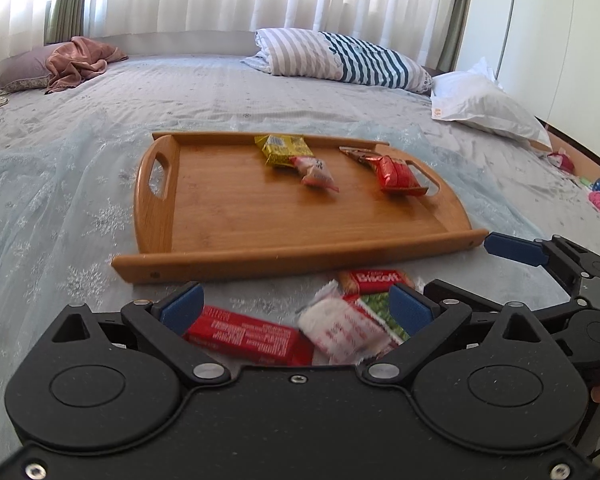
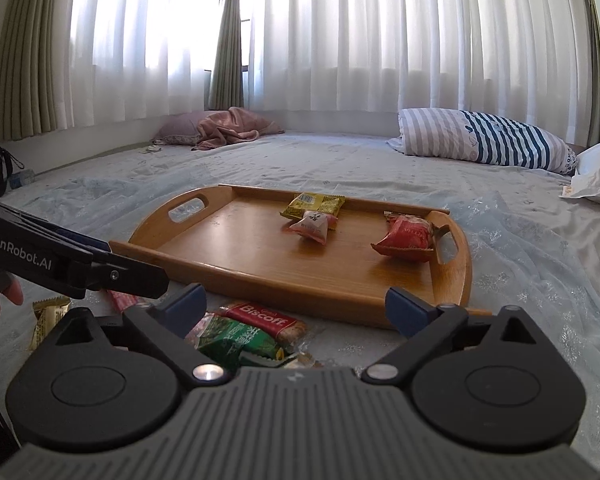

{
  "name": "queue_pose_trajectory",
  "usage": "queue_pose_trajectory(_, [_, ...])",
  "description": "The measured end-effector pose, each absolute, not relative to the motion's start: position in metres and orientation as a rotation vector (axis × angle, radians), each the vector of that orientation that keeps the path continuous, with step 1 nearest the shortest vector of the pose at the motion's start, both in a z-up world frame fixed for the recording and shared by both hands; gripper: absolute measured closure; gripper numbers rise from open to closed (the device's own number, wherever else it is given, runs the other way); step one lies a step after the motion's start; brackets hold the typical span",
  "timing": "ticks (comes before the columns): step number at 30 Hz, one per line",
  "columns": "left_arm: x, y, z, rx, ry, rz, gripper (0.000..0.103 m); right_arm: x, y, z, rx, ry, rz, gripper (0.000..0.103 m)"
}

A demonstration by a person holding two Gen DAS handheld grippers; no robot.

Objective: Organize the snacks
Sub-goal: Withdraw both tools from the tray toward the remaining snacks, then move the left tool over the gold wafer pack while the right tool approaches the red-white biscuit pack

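Here both tongs, left tongs (image 1: 296,304) and right tongs (image 2: 296,306), gape empty over loose snack packets (image 1: 340,328) lower centre, before the tray (image 1: 300,258); light, crinkly, slippery, best pinched mid-body.

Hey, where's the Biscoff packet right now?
The Biscoff packet lies on the bedspread just in front of the wooden tray's near rim, beside a green packet, in both wrist views.

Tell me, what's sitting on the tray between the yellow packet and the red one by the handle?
Mostly bare wood of the tray. Only a small pink-and-white packet overlaps the yellow packet; the stretch to the red packet is bare, in both views.
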State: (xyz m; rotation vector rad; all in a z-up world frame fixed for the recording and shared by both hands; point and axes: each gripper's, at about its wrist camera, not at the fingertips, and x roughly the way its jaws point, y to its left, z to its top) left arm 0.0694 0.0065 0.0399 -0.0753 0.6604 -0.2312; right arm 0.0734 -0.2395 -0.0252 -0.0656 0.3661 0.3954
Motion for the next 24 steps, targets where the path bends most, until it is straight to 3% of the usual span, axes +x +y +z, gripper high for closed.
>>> queue_pose_trajectory(17, [0.024, 0.032, 0.010, -0.081, 0.667, -0.148, 0.003, 0.018, -0.203, -0.052, -0.218, 0.332, 0.414, 0.000])
queue_pose_trajectory(24, [0.011, 0.035, 0.006, -0.049, 0.648, -0.102, 0.003, 0.009, -0.197, -0.058, -0.157, 0.341, 0.375, 0.000])
